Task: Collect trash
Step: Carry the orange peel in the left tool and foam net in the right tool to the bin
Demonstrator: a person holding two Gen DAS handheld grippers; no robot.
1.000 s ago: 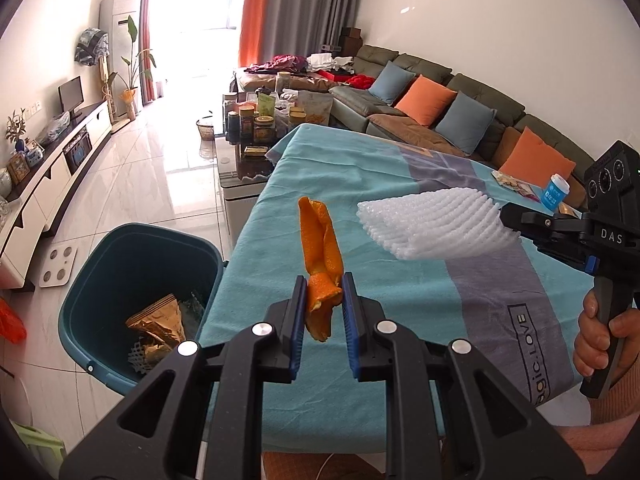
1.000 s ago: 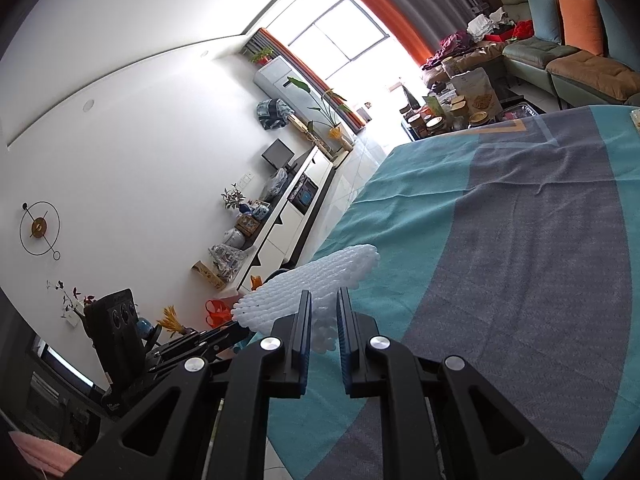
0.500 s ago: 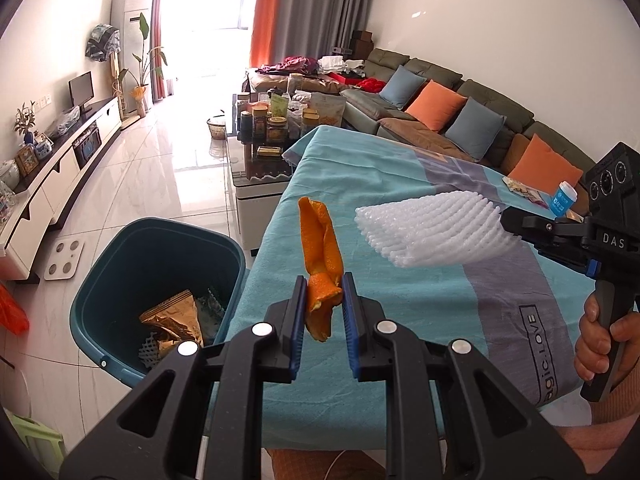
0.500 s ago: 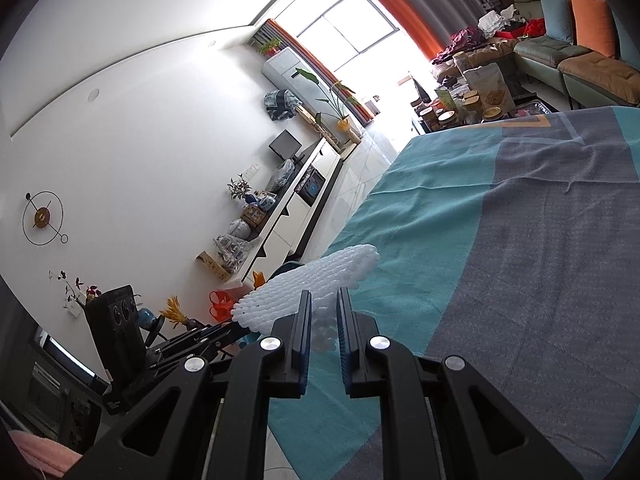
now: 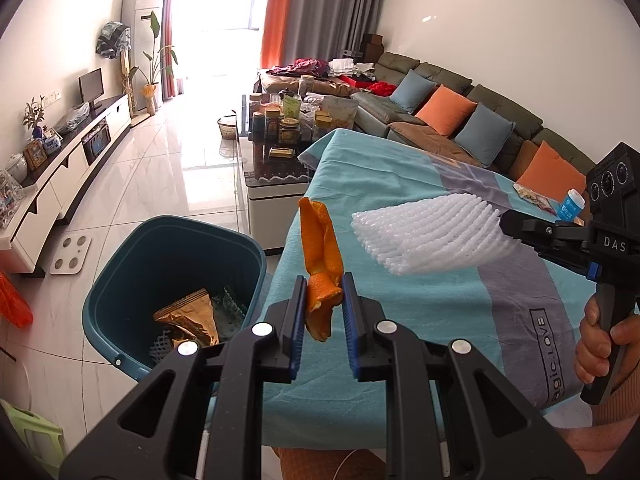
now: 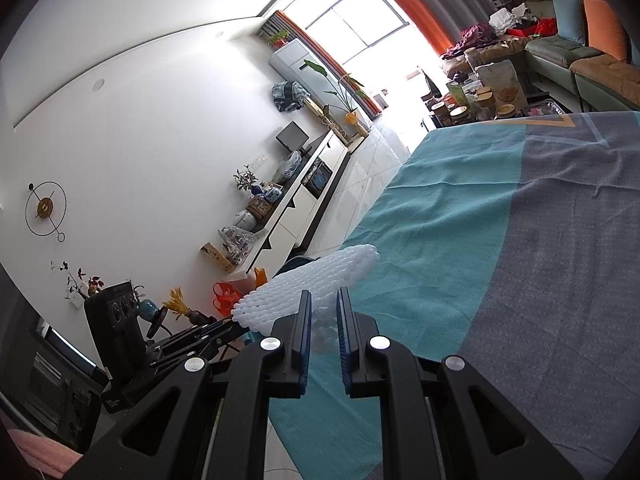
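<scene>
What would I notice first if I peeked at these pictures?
The bright orange peel pinched in the left gripper, sticking up just right of the teal trash bin. Next, the bumpy white foam net held by the right gripper above the blue-and-grey table cover.

Low in the middle of the frame, the right gripper (image 6: 323,320) pinches a white foam net (image 6: 308,284) that fans toward the upper left over the teal and grey tablecloth (image 6: 500,248). At the lower left, the left gripper (image 6: 224,330) shows side-on, with an orange scrap (image 6: 261,276) poking up beyond the foam.
</scene>
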